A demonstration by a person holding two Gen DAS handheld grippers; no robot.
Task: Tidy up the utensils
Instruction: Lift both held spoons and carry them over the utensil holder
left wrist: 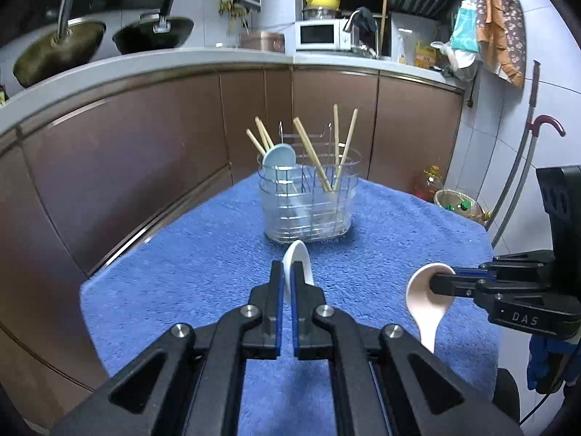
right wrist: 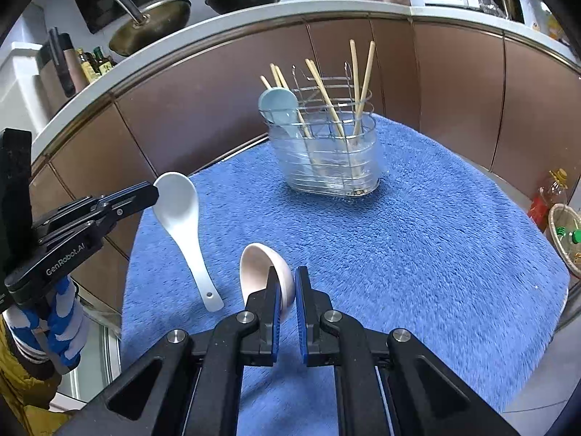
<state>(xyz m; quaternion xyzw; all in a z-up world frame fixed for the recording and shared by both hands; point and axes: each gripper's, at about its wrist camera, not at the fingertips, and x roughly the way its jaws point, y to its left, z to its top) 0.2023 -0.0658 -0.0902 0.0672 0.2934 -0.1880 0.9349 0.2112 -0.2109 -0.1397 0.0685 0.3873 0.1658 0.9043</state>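
The left claw (left wrist: 287, 276) is pinching the white soup spoon (right wrist: 178, 214) by its bowl, handle hanging down; the right claw (right wrist: 287, 287) is gripping the pink soup spoon (left wrist: 428, 298) the same way. Both are hovering over the blue towel (right wrist: 417, 239), short of the clear utensil caddy (left wrist: 308, 200) that is already holding chopsticks (left wrist: 312, 156) and a pale blue spoon (left wrist: 279, 158). Likely best: bring each spoon above the rim, handle first, clear of the chopsticks, before releasing. Brown cabinets (left wrist: 127, 160) are curving behind the towel-covered counter, with woks (left wrist: 152, 34) and a microwave (left wrist: 319, 34) on the kitchen worktop above.
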